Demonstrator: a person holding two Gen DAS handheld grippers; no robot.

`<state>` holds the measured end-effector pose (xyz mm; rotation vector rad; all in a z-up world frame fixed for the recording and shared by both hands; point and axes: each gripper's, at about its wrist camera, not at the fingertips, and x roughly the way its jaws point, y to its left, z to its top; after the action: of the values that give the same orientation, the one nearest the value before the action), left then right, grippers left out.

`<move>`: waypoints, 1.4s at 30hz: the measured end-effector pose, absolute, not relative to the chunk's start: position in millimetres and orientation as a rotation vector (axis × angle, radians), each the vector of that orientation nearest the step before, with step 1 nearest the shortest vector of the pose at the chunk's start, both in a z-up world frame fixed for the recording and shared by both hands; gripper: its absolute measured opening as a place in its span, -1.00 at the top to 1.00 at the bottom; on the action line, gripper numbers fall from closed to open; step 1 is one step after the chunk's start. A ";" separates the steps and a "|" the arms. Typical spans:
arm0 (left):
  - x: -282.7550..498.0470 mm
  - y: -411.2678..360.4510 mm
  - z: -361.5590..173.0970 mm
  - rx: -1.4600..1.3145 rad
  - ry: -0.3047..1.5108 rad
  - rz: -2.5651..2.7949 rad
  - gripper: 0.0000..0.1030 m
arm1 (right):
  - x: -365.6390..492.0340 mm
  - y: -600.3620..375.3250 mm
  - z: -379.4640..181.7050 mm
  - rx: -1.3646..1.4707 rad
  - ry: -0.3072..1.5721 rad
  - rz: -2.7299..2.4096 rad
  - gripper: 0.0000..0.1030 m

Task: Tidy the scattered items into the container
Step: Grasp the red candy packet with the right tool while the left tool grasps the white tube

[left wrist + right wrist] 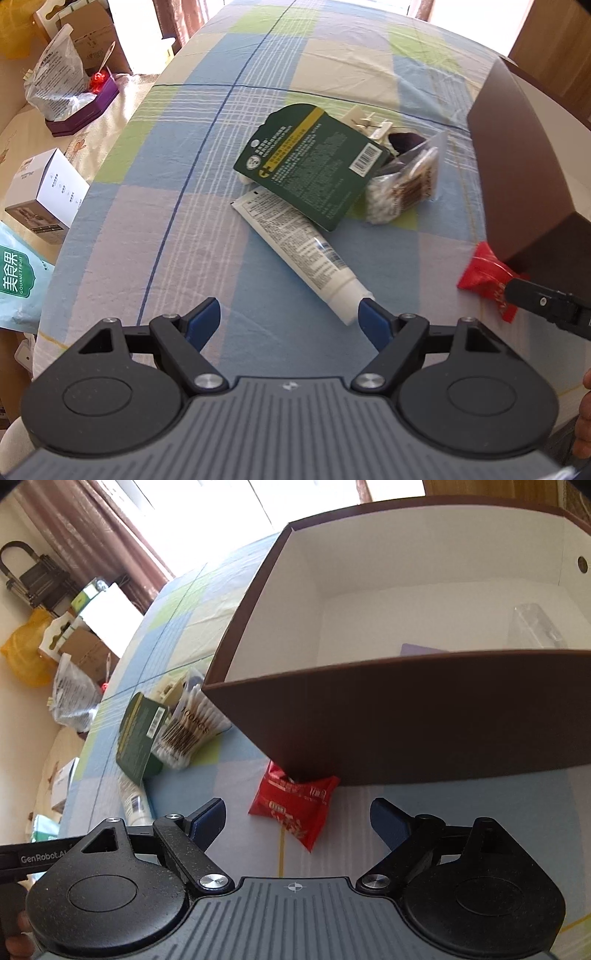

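A white tube (299, 254) lies on the checked cloth, its cap end just ahead of my open left gripper (290, 319). A dark green packet (314, 170) rests across the tube's far end, beside a clear bag of cotton swabs (402, 184). The brown box (524, 173) with a white inside (406, 602) stands at the right. A red sachet (295, 805) lies against the box's near corner, just ahead of my open right gripper (297, 821). A purple item (421, 650) and a clear item (535, 627) lie inside the box.
Beige clips and a dark purple thing (402, 142) lie behind the green packet. Off the table's left edge sit a white carton (48, 195), a purple tray (85, 107), bags and cardboard boxes (92, 33). A person's hand (583, 413) shows at the right edge.
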<state>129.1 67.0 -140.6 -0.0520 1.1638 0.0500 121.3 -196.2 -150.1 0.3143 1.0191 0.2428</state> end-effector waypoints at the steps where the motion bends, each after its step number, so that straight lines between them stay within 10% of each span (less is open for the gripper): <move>1: 131.1 68.7 -142.1 -0.055 1.165 0.052 -0.53 | 123.1 -194.1 -151.1 0.313 1.016 0.235 -0.76; 3: 133.8 71.1 -144.4 -0.056 1.165 0.057 -0.53 | 127.1 -191.5 -155.1 0.327 1.029 0.227 -0.22; 8: 138.4 73.9 -147.5 -0.058 1.160 0.058 -0.53 | 130.5 -190.6 -163.7 0.348 1.047 0.199 0.10; 24: 166.4 66.5 -157.9 -0.175 1.149 0.044 -0.49 | 98.5 -236.7 -151.4 0.282 1.118 0.202 0.19; 32: 160.5 72.5 -167.4 -0.195 1.155 0.058 0.42 | 94.7 -241.1 -146.3 0.224 1.112 0.209 0.19; 42: 141.8 73.2 -165.8 -0.140 1.198 0.032 0.37 | 91.6 -237.4 -141.4 0.151 1.097 0.218 0.18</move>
<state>141.8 73.2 -165.8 -0.1404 1.1984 0.0321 91.6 -237.4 -141.4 0.1514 1.0971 0.2182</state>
